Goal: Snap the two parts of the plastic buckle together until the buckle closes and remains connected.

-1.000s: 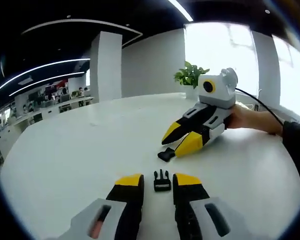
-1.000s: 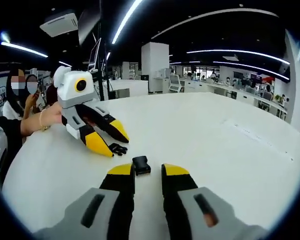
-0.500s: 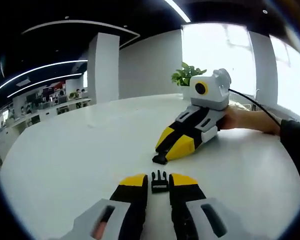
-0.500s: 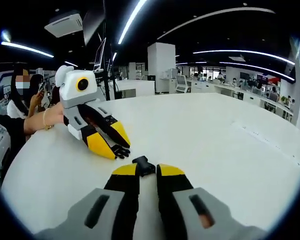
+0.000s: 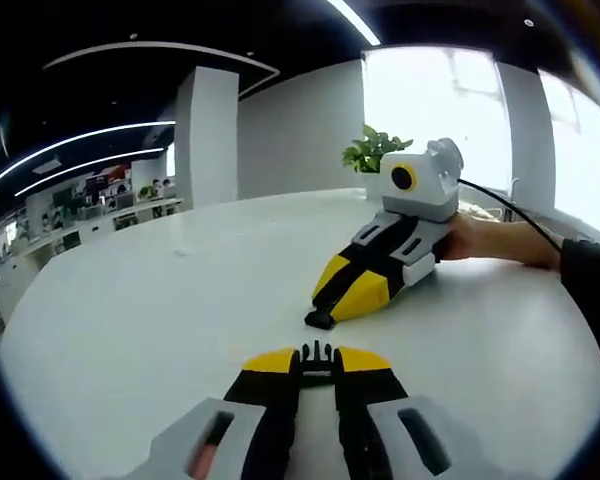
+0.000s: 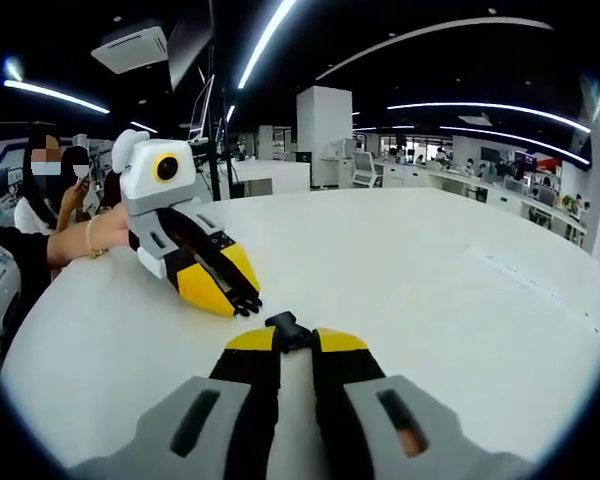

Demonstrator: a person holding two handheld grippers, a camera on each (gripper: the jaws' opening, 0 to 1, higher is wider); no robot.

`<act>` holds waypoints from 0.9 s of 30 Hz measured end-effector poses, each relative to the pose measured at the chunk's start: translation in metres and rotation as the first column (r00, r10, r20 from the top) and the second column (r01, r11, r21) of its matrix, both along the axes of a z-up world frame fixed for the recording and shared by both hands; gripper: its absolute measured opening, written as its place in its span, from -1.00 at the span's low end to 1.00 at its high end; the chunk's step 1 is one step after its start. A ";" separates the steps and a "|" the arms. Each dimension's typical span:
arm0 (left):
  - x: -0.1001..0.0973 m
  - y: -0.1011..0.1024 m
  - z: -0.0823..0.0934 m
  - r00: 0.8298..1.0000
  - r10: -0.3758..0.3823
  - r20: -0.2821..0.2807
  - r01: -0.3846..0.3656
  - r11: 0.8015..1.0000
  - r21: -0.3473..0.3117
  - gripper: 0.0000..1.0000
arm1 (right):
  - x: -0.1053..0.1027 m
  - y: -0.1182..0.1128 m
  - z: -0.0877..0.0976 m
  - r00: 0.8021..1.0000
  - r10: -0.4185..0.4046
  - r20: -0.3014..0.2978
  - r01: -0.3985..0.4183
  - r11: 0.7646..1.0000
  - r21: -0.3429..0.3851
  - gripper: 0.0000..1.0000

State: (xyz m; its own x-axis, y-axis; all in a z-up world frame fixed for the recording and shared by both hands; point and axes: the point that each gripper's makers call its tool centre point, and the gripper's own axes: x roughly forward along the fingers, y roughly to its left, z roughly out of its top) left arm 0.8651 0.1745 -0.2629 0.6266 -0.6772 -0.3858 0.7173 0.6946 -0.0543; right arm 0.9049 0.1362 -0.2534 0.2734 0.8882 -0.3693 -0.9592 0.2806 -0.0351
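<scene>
In the left gripper view, the left hand-held gripper (image 5: 317,362) pinches the pronged buckle half (image 5: 317,352) narrowly between its jaws, low over the white worktop (image 5: 140,310). Just beyond, the right hand-held gripper (image 5: 325,312) is clamped on the socket buckle half (image 5: 318,319). Bare worktop spreads wide to the left, its rounded edge far off. No lettering is legible. A potted plant (image 5: 373,153) stands near the far edge.

Buckle halves (image 5: 318,357) partly hidden between tongs
</scene>
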 end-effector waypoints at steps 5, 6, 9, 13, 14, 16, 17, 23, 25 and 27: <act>-0.001 0.000 0.000 1.000 0.001 0.002 -0.001 1.000 0.006 -0.73 | -0.001 0.000 0.000 1.000 0.001 0.000 -0.001 1.000 0.000 -0.74; -0.001 0.000 0.000 1.000 0.001 0.003 -0.001 1.000 0.007 -0.73 | -0.001 0.000 0.000 1.000 0.002 -0.001 -0.002 1.000 -0.001 -0.74; -0.001 0.000 0.000 1.000 0.002 0.002 -0.002 1.000 0.005 -0.73 | -0.001 0.000 0.000 1.000 0.003 -0.001 -0.003 1.000 -0.001 -0.74; 0.000 0.001 0.000 1.000 0.002 0.004 -0.002 1.000 0.011 -0.73 | 0.000 0.000 0.000 1.000 0.001 -0.002 -0.001 1.000 0.001 -0.74; -0.001 0.001 0.000 1.000 0.002 0.004 -0.002 1.000 0.012 -0.73 | -0.001 0.000 0.000 1.000 0.000 -0.003 0.000 1.000 0.002 -0.74; 0.000 0.002 0.000 1.000 0.003 0.005 -0.003 1.000 0.013 -0.73 | -0.002 0.000 0.001 1.000 0.001 -0.003 -0.001 1.000 0.003 -0.74; 0.000 0.002 0.000 1.000 0.003 0.004 -0.003 1.000 0.013 -0.73 | -0.003 0.000 0.002 1.000 0.002 -0.001 -0.002 1.000 0.004 -0.74; 0.000 0.003 0.003 1.000 0.000 0.010 0.000 1.000 0.014 -0.73 | -0.004 -0.001 0.006 1.000 0.002 0.012 -0.002 1.000 0.008 -0.74; 0.000 0.003 0.003 1.000 0.000 0.009 0.000 1.000 0.009 -0.73 | -0.003 -0.001 0.007 1.000 0.000 0.016 -0.001 1.000 0.009 -0.74; 0.001 0.004 0.004 1.000 0.001 0.009 -0.001 1.000 0.009 -0.73 | -0.003 -0.001 0.007 1.000 0.002 0.017 -0.002 1.000 0.008 -0.74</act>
